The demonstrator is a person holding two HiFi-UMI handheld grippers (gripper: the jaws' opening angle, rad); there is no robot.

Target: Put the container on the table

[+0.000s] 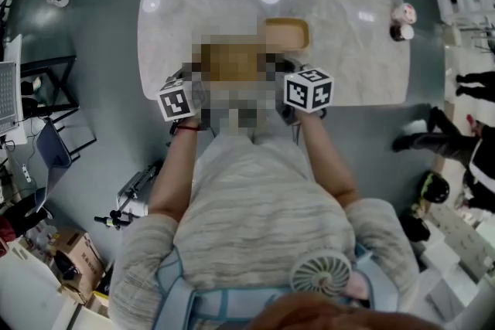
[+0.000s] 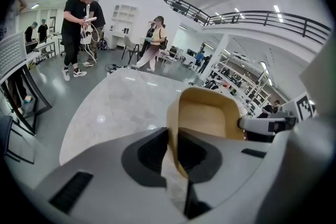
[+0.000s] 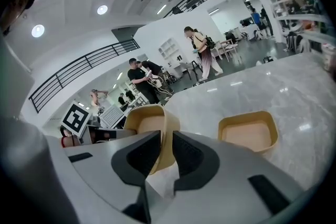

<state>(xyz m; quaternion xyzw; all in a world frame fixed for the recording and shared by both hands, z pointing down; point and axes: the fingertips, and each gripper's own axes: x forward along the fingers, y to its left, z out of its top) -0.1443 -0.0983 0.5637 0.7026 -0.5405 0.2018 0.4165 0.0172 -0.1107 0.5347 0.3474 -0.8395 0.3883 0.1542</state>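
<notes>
Container (image 2: 210, 115) gripped from both sides at near edge of marble table (image 2: 115, 107).
Left gripper (image 2: 173, 147) clamped on one wall, right gripper (image 3: 166, 145) clamped on the opposite wall; second container (image 3: 248, 134) rests on the table just beyond.

In head view, held container (image 2: 212, 115) mostly under mosaic.

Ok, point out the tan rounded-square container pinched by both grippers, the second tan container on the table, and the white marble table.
Pinched tan container (image 2: 210, 118): left gripper view, inner wall.
Resting tan container (image 3: 249, 136): right gripper view, floor.
White marble table (image 1: 348, 42): head view, bare top.
</notes>
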